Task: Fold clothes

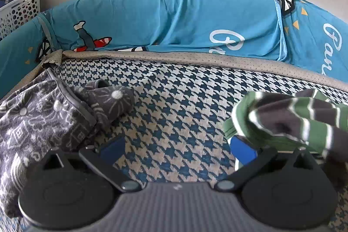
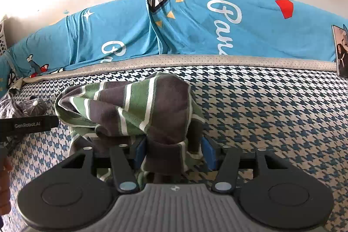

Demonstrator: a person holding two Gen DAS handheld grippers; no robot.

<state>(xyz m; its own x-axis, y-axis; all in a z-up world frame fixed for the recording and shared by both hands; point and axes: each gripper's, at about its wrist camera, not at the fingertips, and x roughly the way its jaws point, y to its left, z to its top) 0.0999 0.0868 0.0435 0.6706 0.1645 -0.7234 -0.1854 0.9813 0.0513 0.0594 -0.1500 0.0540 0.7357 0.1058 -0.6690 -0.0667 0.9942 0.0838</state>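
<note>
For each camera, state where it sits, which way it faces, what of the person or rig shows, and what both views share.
Left wrist: on the left gripper, facing across the houndstooth mat toward the blue bedding; own jaws open; grey patterned garment at left.
Right wrist: on the right gripper, facing the same way; jaws around the striped garment; the left gripper's arm and a bit of hand show at left.
Shared: mat, bedding, both garments.
</note>
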